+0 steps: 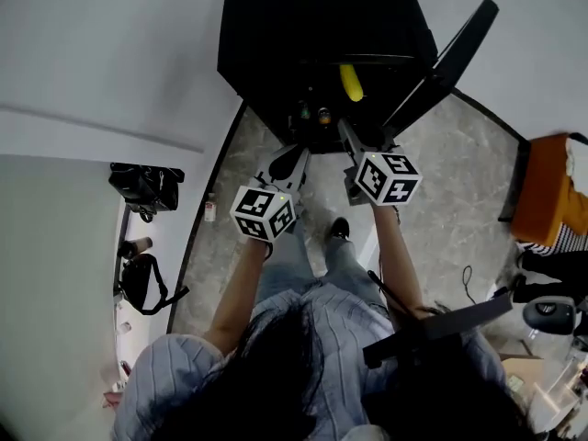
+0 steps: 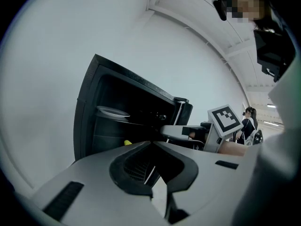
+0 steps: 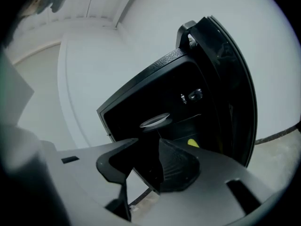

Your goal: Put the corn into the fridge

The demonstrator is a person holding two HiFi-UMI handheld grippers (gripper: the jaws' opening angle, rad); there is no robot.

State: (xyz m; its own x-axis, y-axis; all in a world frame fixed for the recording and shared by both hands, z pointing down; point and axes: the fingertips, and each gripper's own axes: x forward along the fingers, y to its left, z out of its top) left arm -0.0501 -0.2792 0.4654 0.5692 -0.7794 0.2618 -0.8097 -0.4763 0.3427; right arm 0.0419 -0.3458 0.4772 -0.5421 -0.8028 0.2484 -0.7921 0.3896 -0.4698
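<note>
We note the corn [image 1: 351, 83] inside the open fridge [image 1: 303, 26], ahead of both fingers. The left gripper [image 2: 151, 175] has its fingers together and empty; the right gripper [image 3: 143, 166] stands half apart and empty.

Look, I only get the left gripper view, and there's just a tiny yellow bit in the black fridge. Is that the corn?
Observer: Yes. The head view shows the whole corn lying inside the fridge.
Operator: Is the other claw holding anything?
Observer: No. In the right gripper view the right gripper has its jaws apart, with nothing between them.
Operator: Is anything else near the corn?
Observer: In the head view two small round things show just in front of it. They are too small to name.
</note>
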